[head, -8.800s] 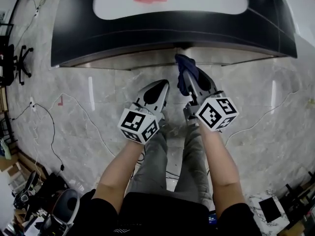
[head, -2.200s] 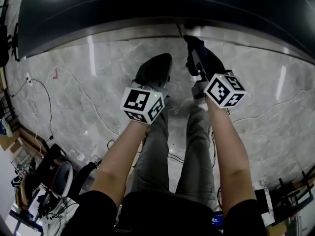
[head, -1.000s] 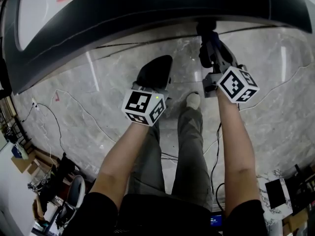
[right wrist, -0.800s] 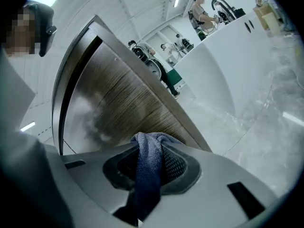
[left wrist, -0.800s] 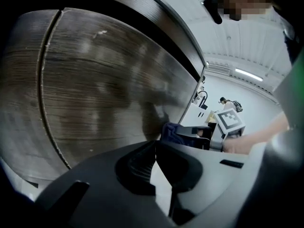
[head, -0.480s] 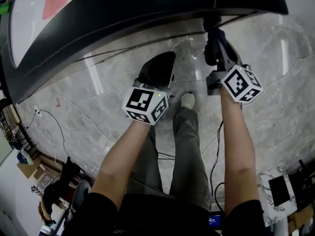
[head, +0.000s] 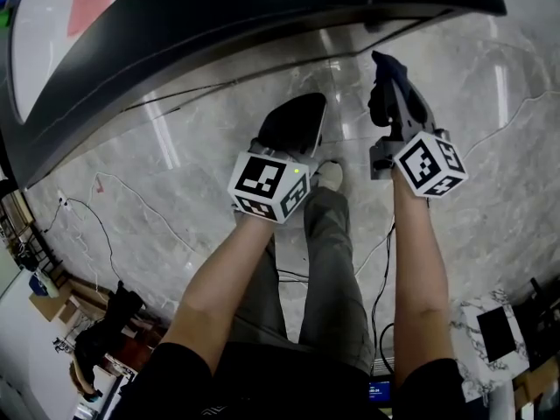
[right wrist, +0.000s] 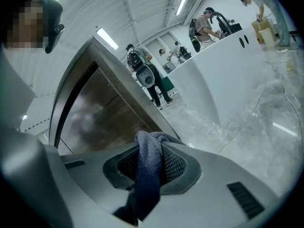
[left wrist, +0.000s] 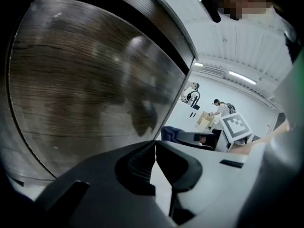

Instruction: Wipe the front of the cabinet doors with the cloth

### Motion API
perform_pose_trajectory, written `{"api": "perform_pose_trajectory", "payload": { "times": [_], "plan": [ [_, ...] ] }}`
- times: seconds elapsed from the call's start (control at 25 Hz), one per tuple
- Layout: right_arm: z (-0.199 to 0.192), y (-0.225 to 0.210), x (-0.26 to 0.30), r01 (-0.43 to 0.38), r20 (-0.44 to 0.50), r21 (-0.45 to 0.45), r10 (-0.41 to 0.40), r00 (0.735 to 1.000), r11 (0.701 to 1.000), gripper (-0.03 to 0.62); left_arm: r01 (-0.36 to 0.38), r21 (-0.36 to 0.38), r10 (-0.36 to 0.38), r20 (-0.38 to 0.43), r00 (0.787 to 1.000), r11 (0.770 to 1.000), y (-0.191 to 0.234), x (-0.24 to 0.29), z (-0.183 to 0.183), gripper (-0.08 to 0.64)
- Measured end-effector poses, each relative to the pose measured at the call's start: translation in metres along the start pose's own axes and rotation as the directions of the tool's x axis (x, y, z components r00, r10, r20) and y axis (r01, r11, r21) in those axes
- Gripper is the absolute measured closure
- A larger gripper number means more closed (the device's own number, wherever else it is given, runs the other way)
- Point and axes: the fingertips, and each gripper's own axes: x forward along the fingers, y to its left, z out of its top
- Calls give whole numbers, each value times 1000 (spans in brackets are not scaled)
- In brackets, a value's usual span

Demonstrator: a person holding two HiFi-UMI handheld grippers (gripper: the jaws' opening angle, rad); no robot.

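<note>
The right tongs are clenched on the dark blue knitted cloth. The cloth stands up between the jaws as a narrow bunch, near the brown wood-grain cabinet door. As far as I can judge, it is not touching the door. The left tongs are clenched on nothing and hang close in front of the same door.

I think the main risk is the small amount of cloth beyond the jaw tips. If the right tongs press against the door at a flat angle, the hard grey jaws could meet the wood and mark it, and the cloth would wipe only a thin stripe. Dragging along the door could also pull the bunch out of the grip. Above the door, the black overhanging edge of the surface could be knocked during an upward stroke.
</note>
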Motion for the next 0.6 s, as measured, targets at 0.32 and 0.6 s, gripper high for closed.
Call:
{"api": "perform_pose_trajectory", "payload": {
  "times": [0.32, 0.6],
  "plan": [
    [-14, 40, -17, -22, -19, -5, 22, 1000, 1000, 508, -49, -5, 49, -5, 999, 999, 30, -36, 5, 552],
    [-39, 101, -15, -67, -43, -11, 67, 997, 998, 508, -101, -19, 102, 33, 994, 995, 68, -94, 13, 551]
  ]
}}
